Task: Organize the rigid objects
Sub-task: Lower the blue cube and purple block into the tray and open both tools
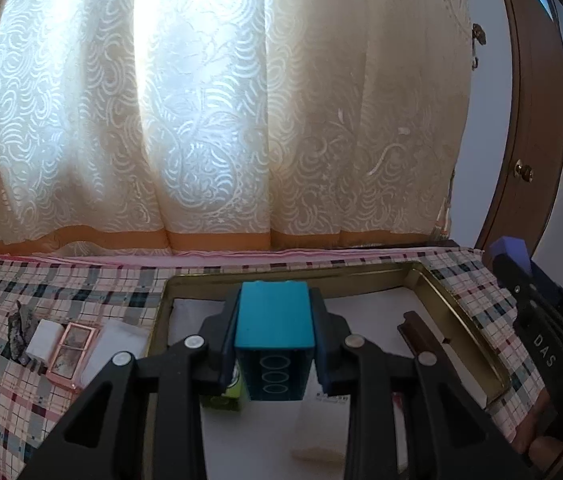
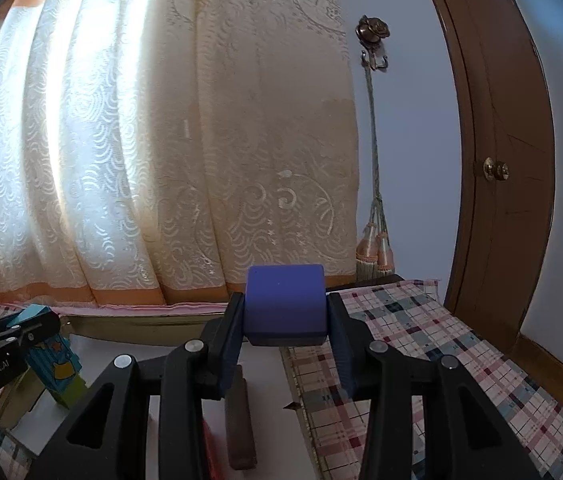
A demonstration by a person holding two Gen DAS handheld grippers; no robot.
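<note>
Teal block (image 1: 274, 316), long axis running downward toward the tray (image 1: 457, 312), is clamped in the left claw (image 1: 274, 344) above it. A purple block (image 2: 285, 306) is clamped in the right claw (image 2: 285, 320); the block's painted side is seen only from the right wrist.

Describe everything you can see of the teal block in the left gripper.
The teal block is a rectangular box shape with a plain, matte teal top and a darker near face printed with three pale ovals. In the right wrist view its side shows light blue stripes with a star and a yellow patch. The left gripper holds it, jaws shut on its two sides. It sits upright over the gold-rimmed tray, with a green block just under its lower left edge; whether they touch is unclear.
</note>
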